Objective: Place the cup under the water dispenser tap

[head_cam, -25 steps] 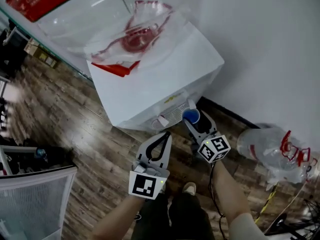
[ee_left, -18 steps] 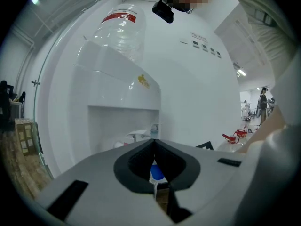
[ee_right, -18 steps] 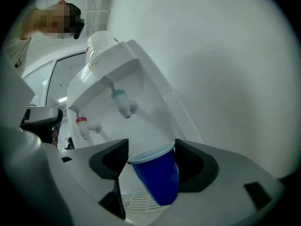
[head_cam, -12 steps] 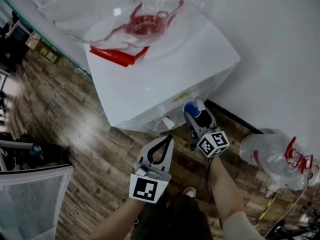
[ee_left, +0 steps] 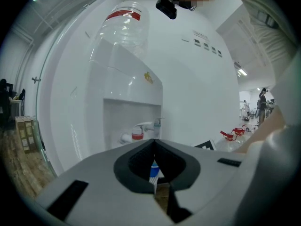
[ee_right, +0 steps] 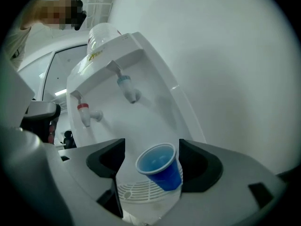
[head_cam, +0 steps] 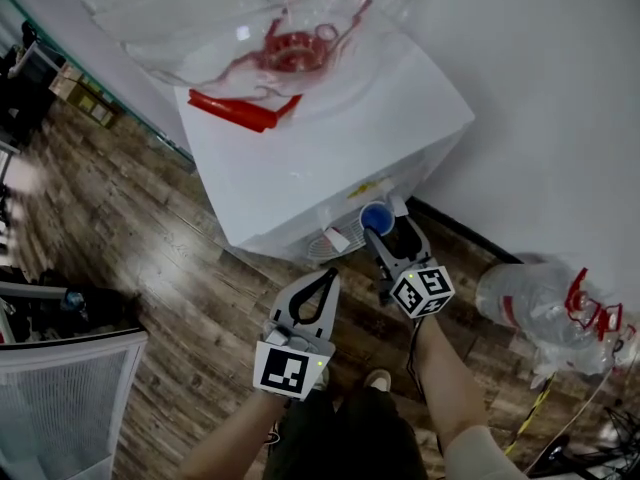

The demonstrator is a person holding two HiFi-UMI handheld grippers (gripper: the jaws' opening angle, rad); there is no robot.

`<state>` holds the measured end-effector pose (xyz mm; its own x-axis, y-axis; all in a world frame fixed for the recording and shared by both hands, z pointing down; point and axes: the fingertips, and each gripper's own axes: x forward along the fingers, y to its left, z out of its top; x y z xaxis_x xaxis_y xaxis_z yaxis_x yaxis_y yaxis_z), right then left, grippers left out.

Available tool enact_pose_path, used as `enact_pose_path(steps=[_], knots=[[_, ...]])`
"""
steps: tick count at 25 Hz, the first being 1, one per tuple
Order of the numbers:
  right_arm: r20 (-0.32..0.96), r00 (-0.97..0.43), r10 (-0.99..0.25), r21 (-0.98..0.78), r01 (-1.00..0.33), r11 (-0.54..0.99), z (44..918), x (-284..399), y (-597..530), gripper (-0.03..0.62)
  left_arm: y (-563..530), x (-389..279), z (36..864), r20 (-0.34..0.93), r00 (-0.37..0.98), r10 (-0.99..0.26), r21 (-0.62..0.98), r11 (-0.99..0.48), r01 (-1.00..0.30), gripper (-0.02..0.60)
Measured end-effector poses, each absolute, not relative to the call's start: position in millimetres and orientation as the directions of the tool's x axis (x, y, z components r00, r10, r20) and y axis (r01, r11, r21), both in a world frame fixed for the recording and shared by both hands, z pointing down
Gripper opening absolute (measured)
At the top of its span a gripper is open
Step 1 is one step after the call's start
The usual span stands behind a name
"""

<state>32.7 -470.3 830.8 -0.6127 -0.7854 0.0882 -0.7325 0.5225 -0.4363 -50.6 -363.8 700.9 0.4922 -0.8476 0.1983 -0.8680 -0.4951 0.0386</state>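
A blue plastic cup point(head_cam: 375, 216) leans a little to one side on the dispenser's white drip grille point(ee_right: 136, 192), below the blue tap point(ee_right: 126, 86). My right gripper point(head_cam: 388, 226) reaches level into the recess with the cup point(ee_right: 160, 166) between its jaws. The jaws are opening, and a gap shows between the left pad and the cup. The red tap point(ee_right: 84, 113) is to the left. My left gripper point(head_cam: 327, 274) hovers in front of the dispenser, shut and holding nothing. Through its jaws point(ee_left: 154, 142) a sliver of the cup point(ee_left: 154, 170) shows.
The white water dispenser point(head_cam: 300, 158) stands against a white wall, with a large clear bottle point(head_cam: 250, 28) on top. A spare clear bottle point(head_cam: 540, 303) lies on the wooden floor at the right. A white mesh bin point(head_cam: 60, 398) stands at the lower left.
Both grippers have sunk a little in front of the dispenser. The cup has come down with the right gripper into the recess, and the right jaws stand slightly wider.
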Motion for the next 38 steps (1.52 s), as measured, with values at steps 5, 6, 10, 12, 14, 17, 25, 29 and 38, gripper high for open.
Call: enact_pose_path(steps=[5,6,10,12,14,17,25,29,38], knots=[[0.131,-0.594,-0.794,-0.387,-0.768,0.511,793,48,-453,0.291,-359,-53,674,0.216,0.498,-0.840,0.038,-0.502,-0.864,0.005],[0.146,-0.588,-0.795,-0.363,-0.780,0.510,784,51,-449,0.269,-358,-54,667,0.217,0.497,-0.840,0.036,-0.502,-0.864,0.005],[0.193,-0.564,-0.803,-0.267,-0.818,0.510,741,64,-432,0.197,-353,-63,636,0.231,0.492,-0.839,0.024,-0.501,-0.865,0.005],[0.200,-0.553,-0.809,-0.258,-0.826,0.501,715,71,-422,0.179,-349,-68,621,0.252,0.488,-0.836,0.010,-0.502,-0.865,0.005],[0.224,-0.533,-0.816,-0.263,-0.839,0.476,690,80,-413,0.152,-344,-72,603,0.265,0.487,-0.832,-0.004,-0.506,-0.862,0.005],[0.263,-0.507,-0.821,-0.271,-0.856,0.441,654,92,-395,0.119,-336,-72,571,0.265,0.492,-0.830,-0.010,-0.512,-0.859,0.005],[0.261,-0.492,-0.830,-0.267,-0.863,0.428,534,107,-343,0.058,-314,-59,492,0.290,0.535,-0.794,-0.032,-0.567,-0.823,0.005],[0.224,-0.495,-0.840,-0.267,-0.860,0.435,469,106,-319,0.044,-302,-59,448,0.271,0.549,-0.791,-0.045,-0.580,-0.813,0.005],[0.147,-0.526,-0.837,-0.221,-0.843,0.491,343,111,-253,0.020,-268,-55,355,0.207,0.590,-0.780,-0.050,-0.611,-0.790,0.005]])
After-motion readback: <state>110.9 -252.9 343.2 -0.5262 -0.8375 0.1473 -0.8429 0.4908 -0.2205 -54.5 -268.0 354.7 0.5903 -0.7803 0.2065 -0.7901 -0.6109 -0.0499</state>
